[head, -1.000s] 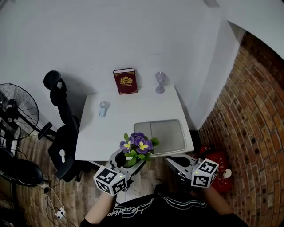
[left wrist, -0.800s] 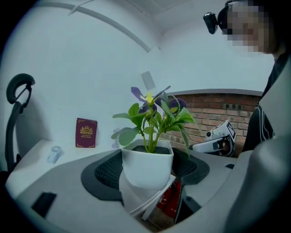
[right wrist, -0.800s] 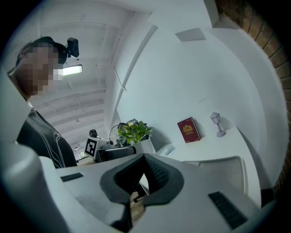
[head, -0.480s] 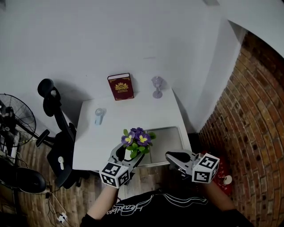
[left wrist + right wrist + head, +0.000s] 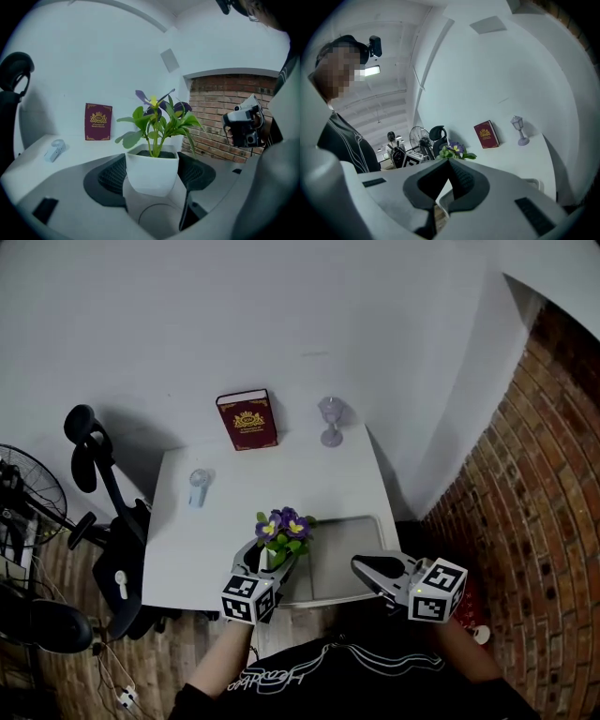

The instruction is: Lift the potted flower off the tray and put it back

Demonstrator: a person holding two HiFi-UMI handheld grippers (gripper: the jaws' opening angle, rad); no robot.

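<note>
In the head view, the left gripper [image 5: 269,561] at the lower middle pinches the potted flower [image 5: 280,529], which sits at the left edge of the gray tray [image 5: 352,540] on the white table [image 5: 192,540]. The right gripper [image 5: 367,567] is at the lower right, near the tray. In the left gripper view, both pads press on the sides of the white pot. In the right gripper view, the jaws are pressed together with nothing between them.

Far side: book [image 5: 247,419], lamp [image 5: 330,421] to its right — tray [image 5: 342,554] in front
</note>
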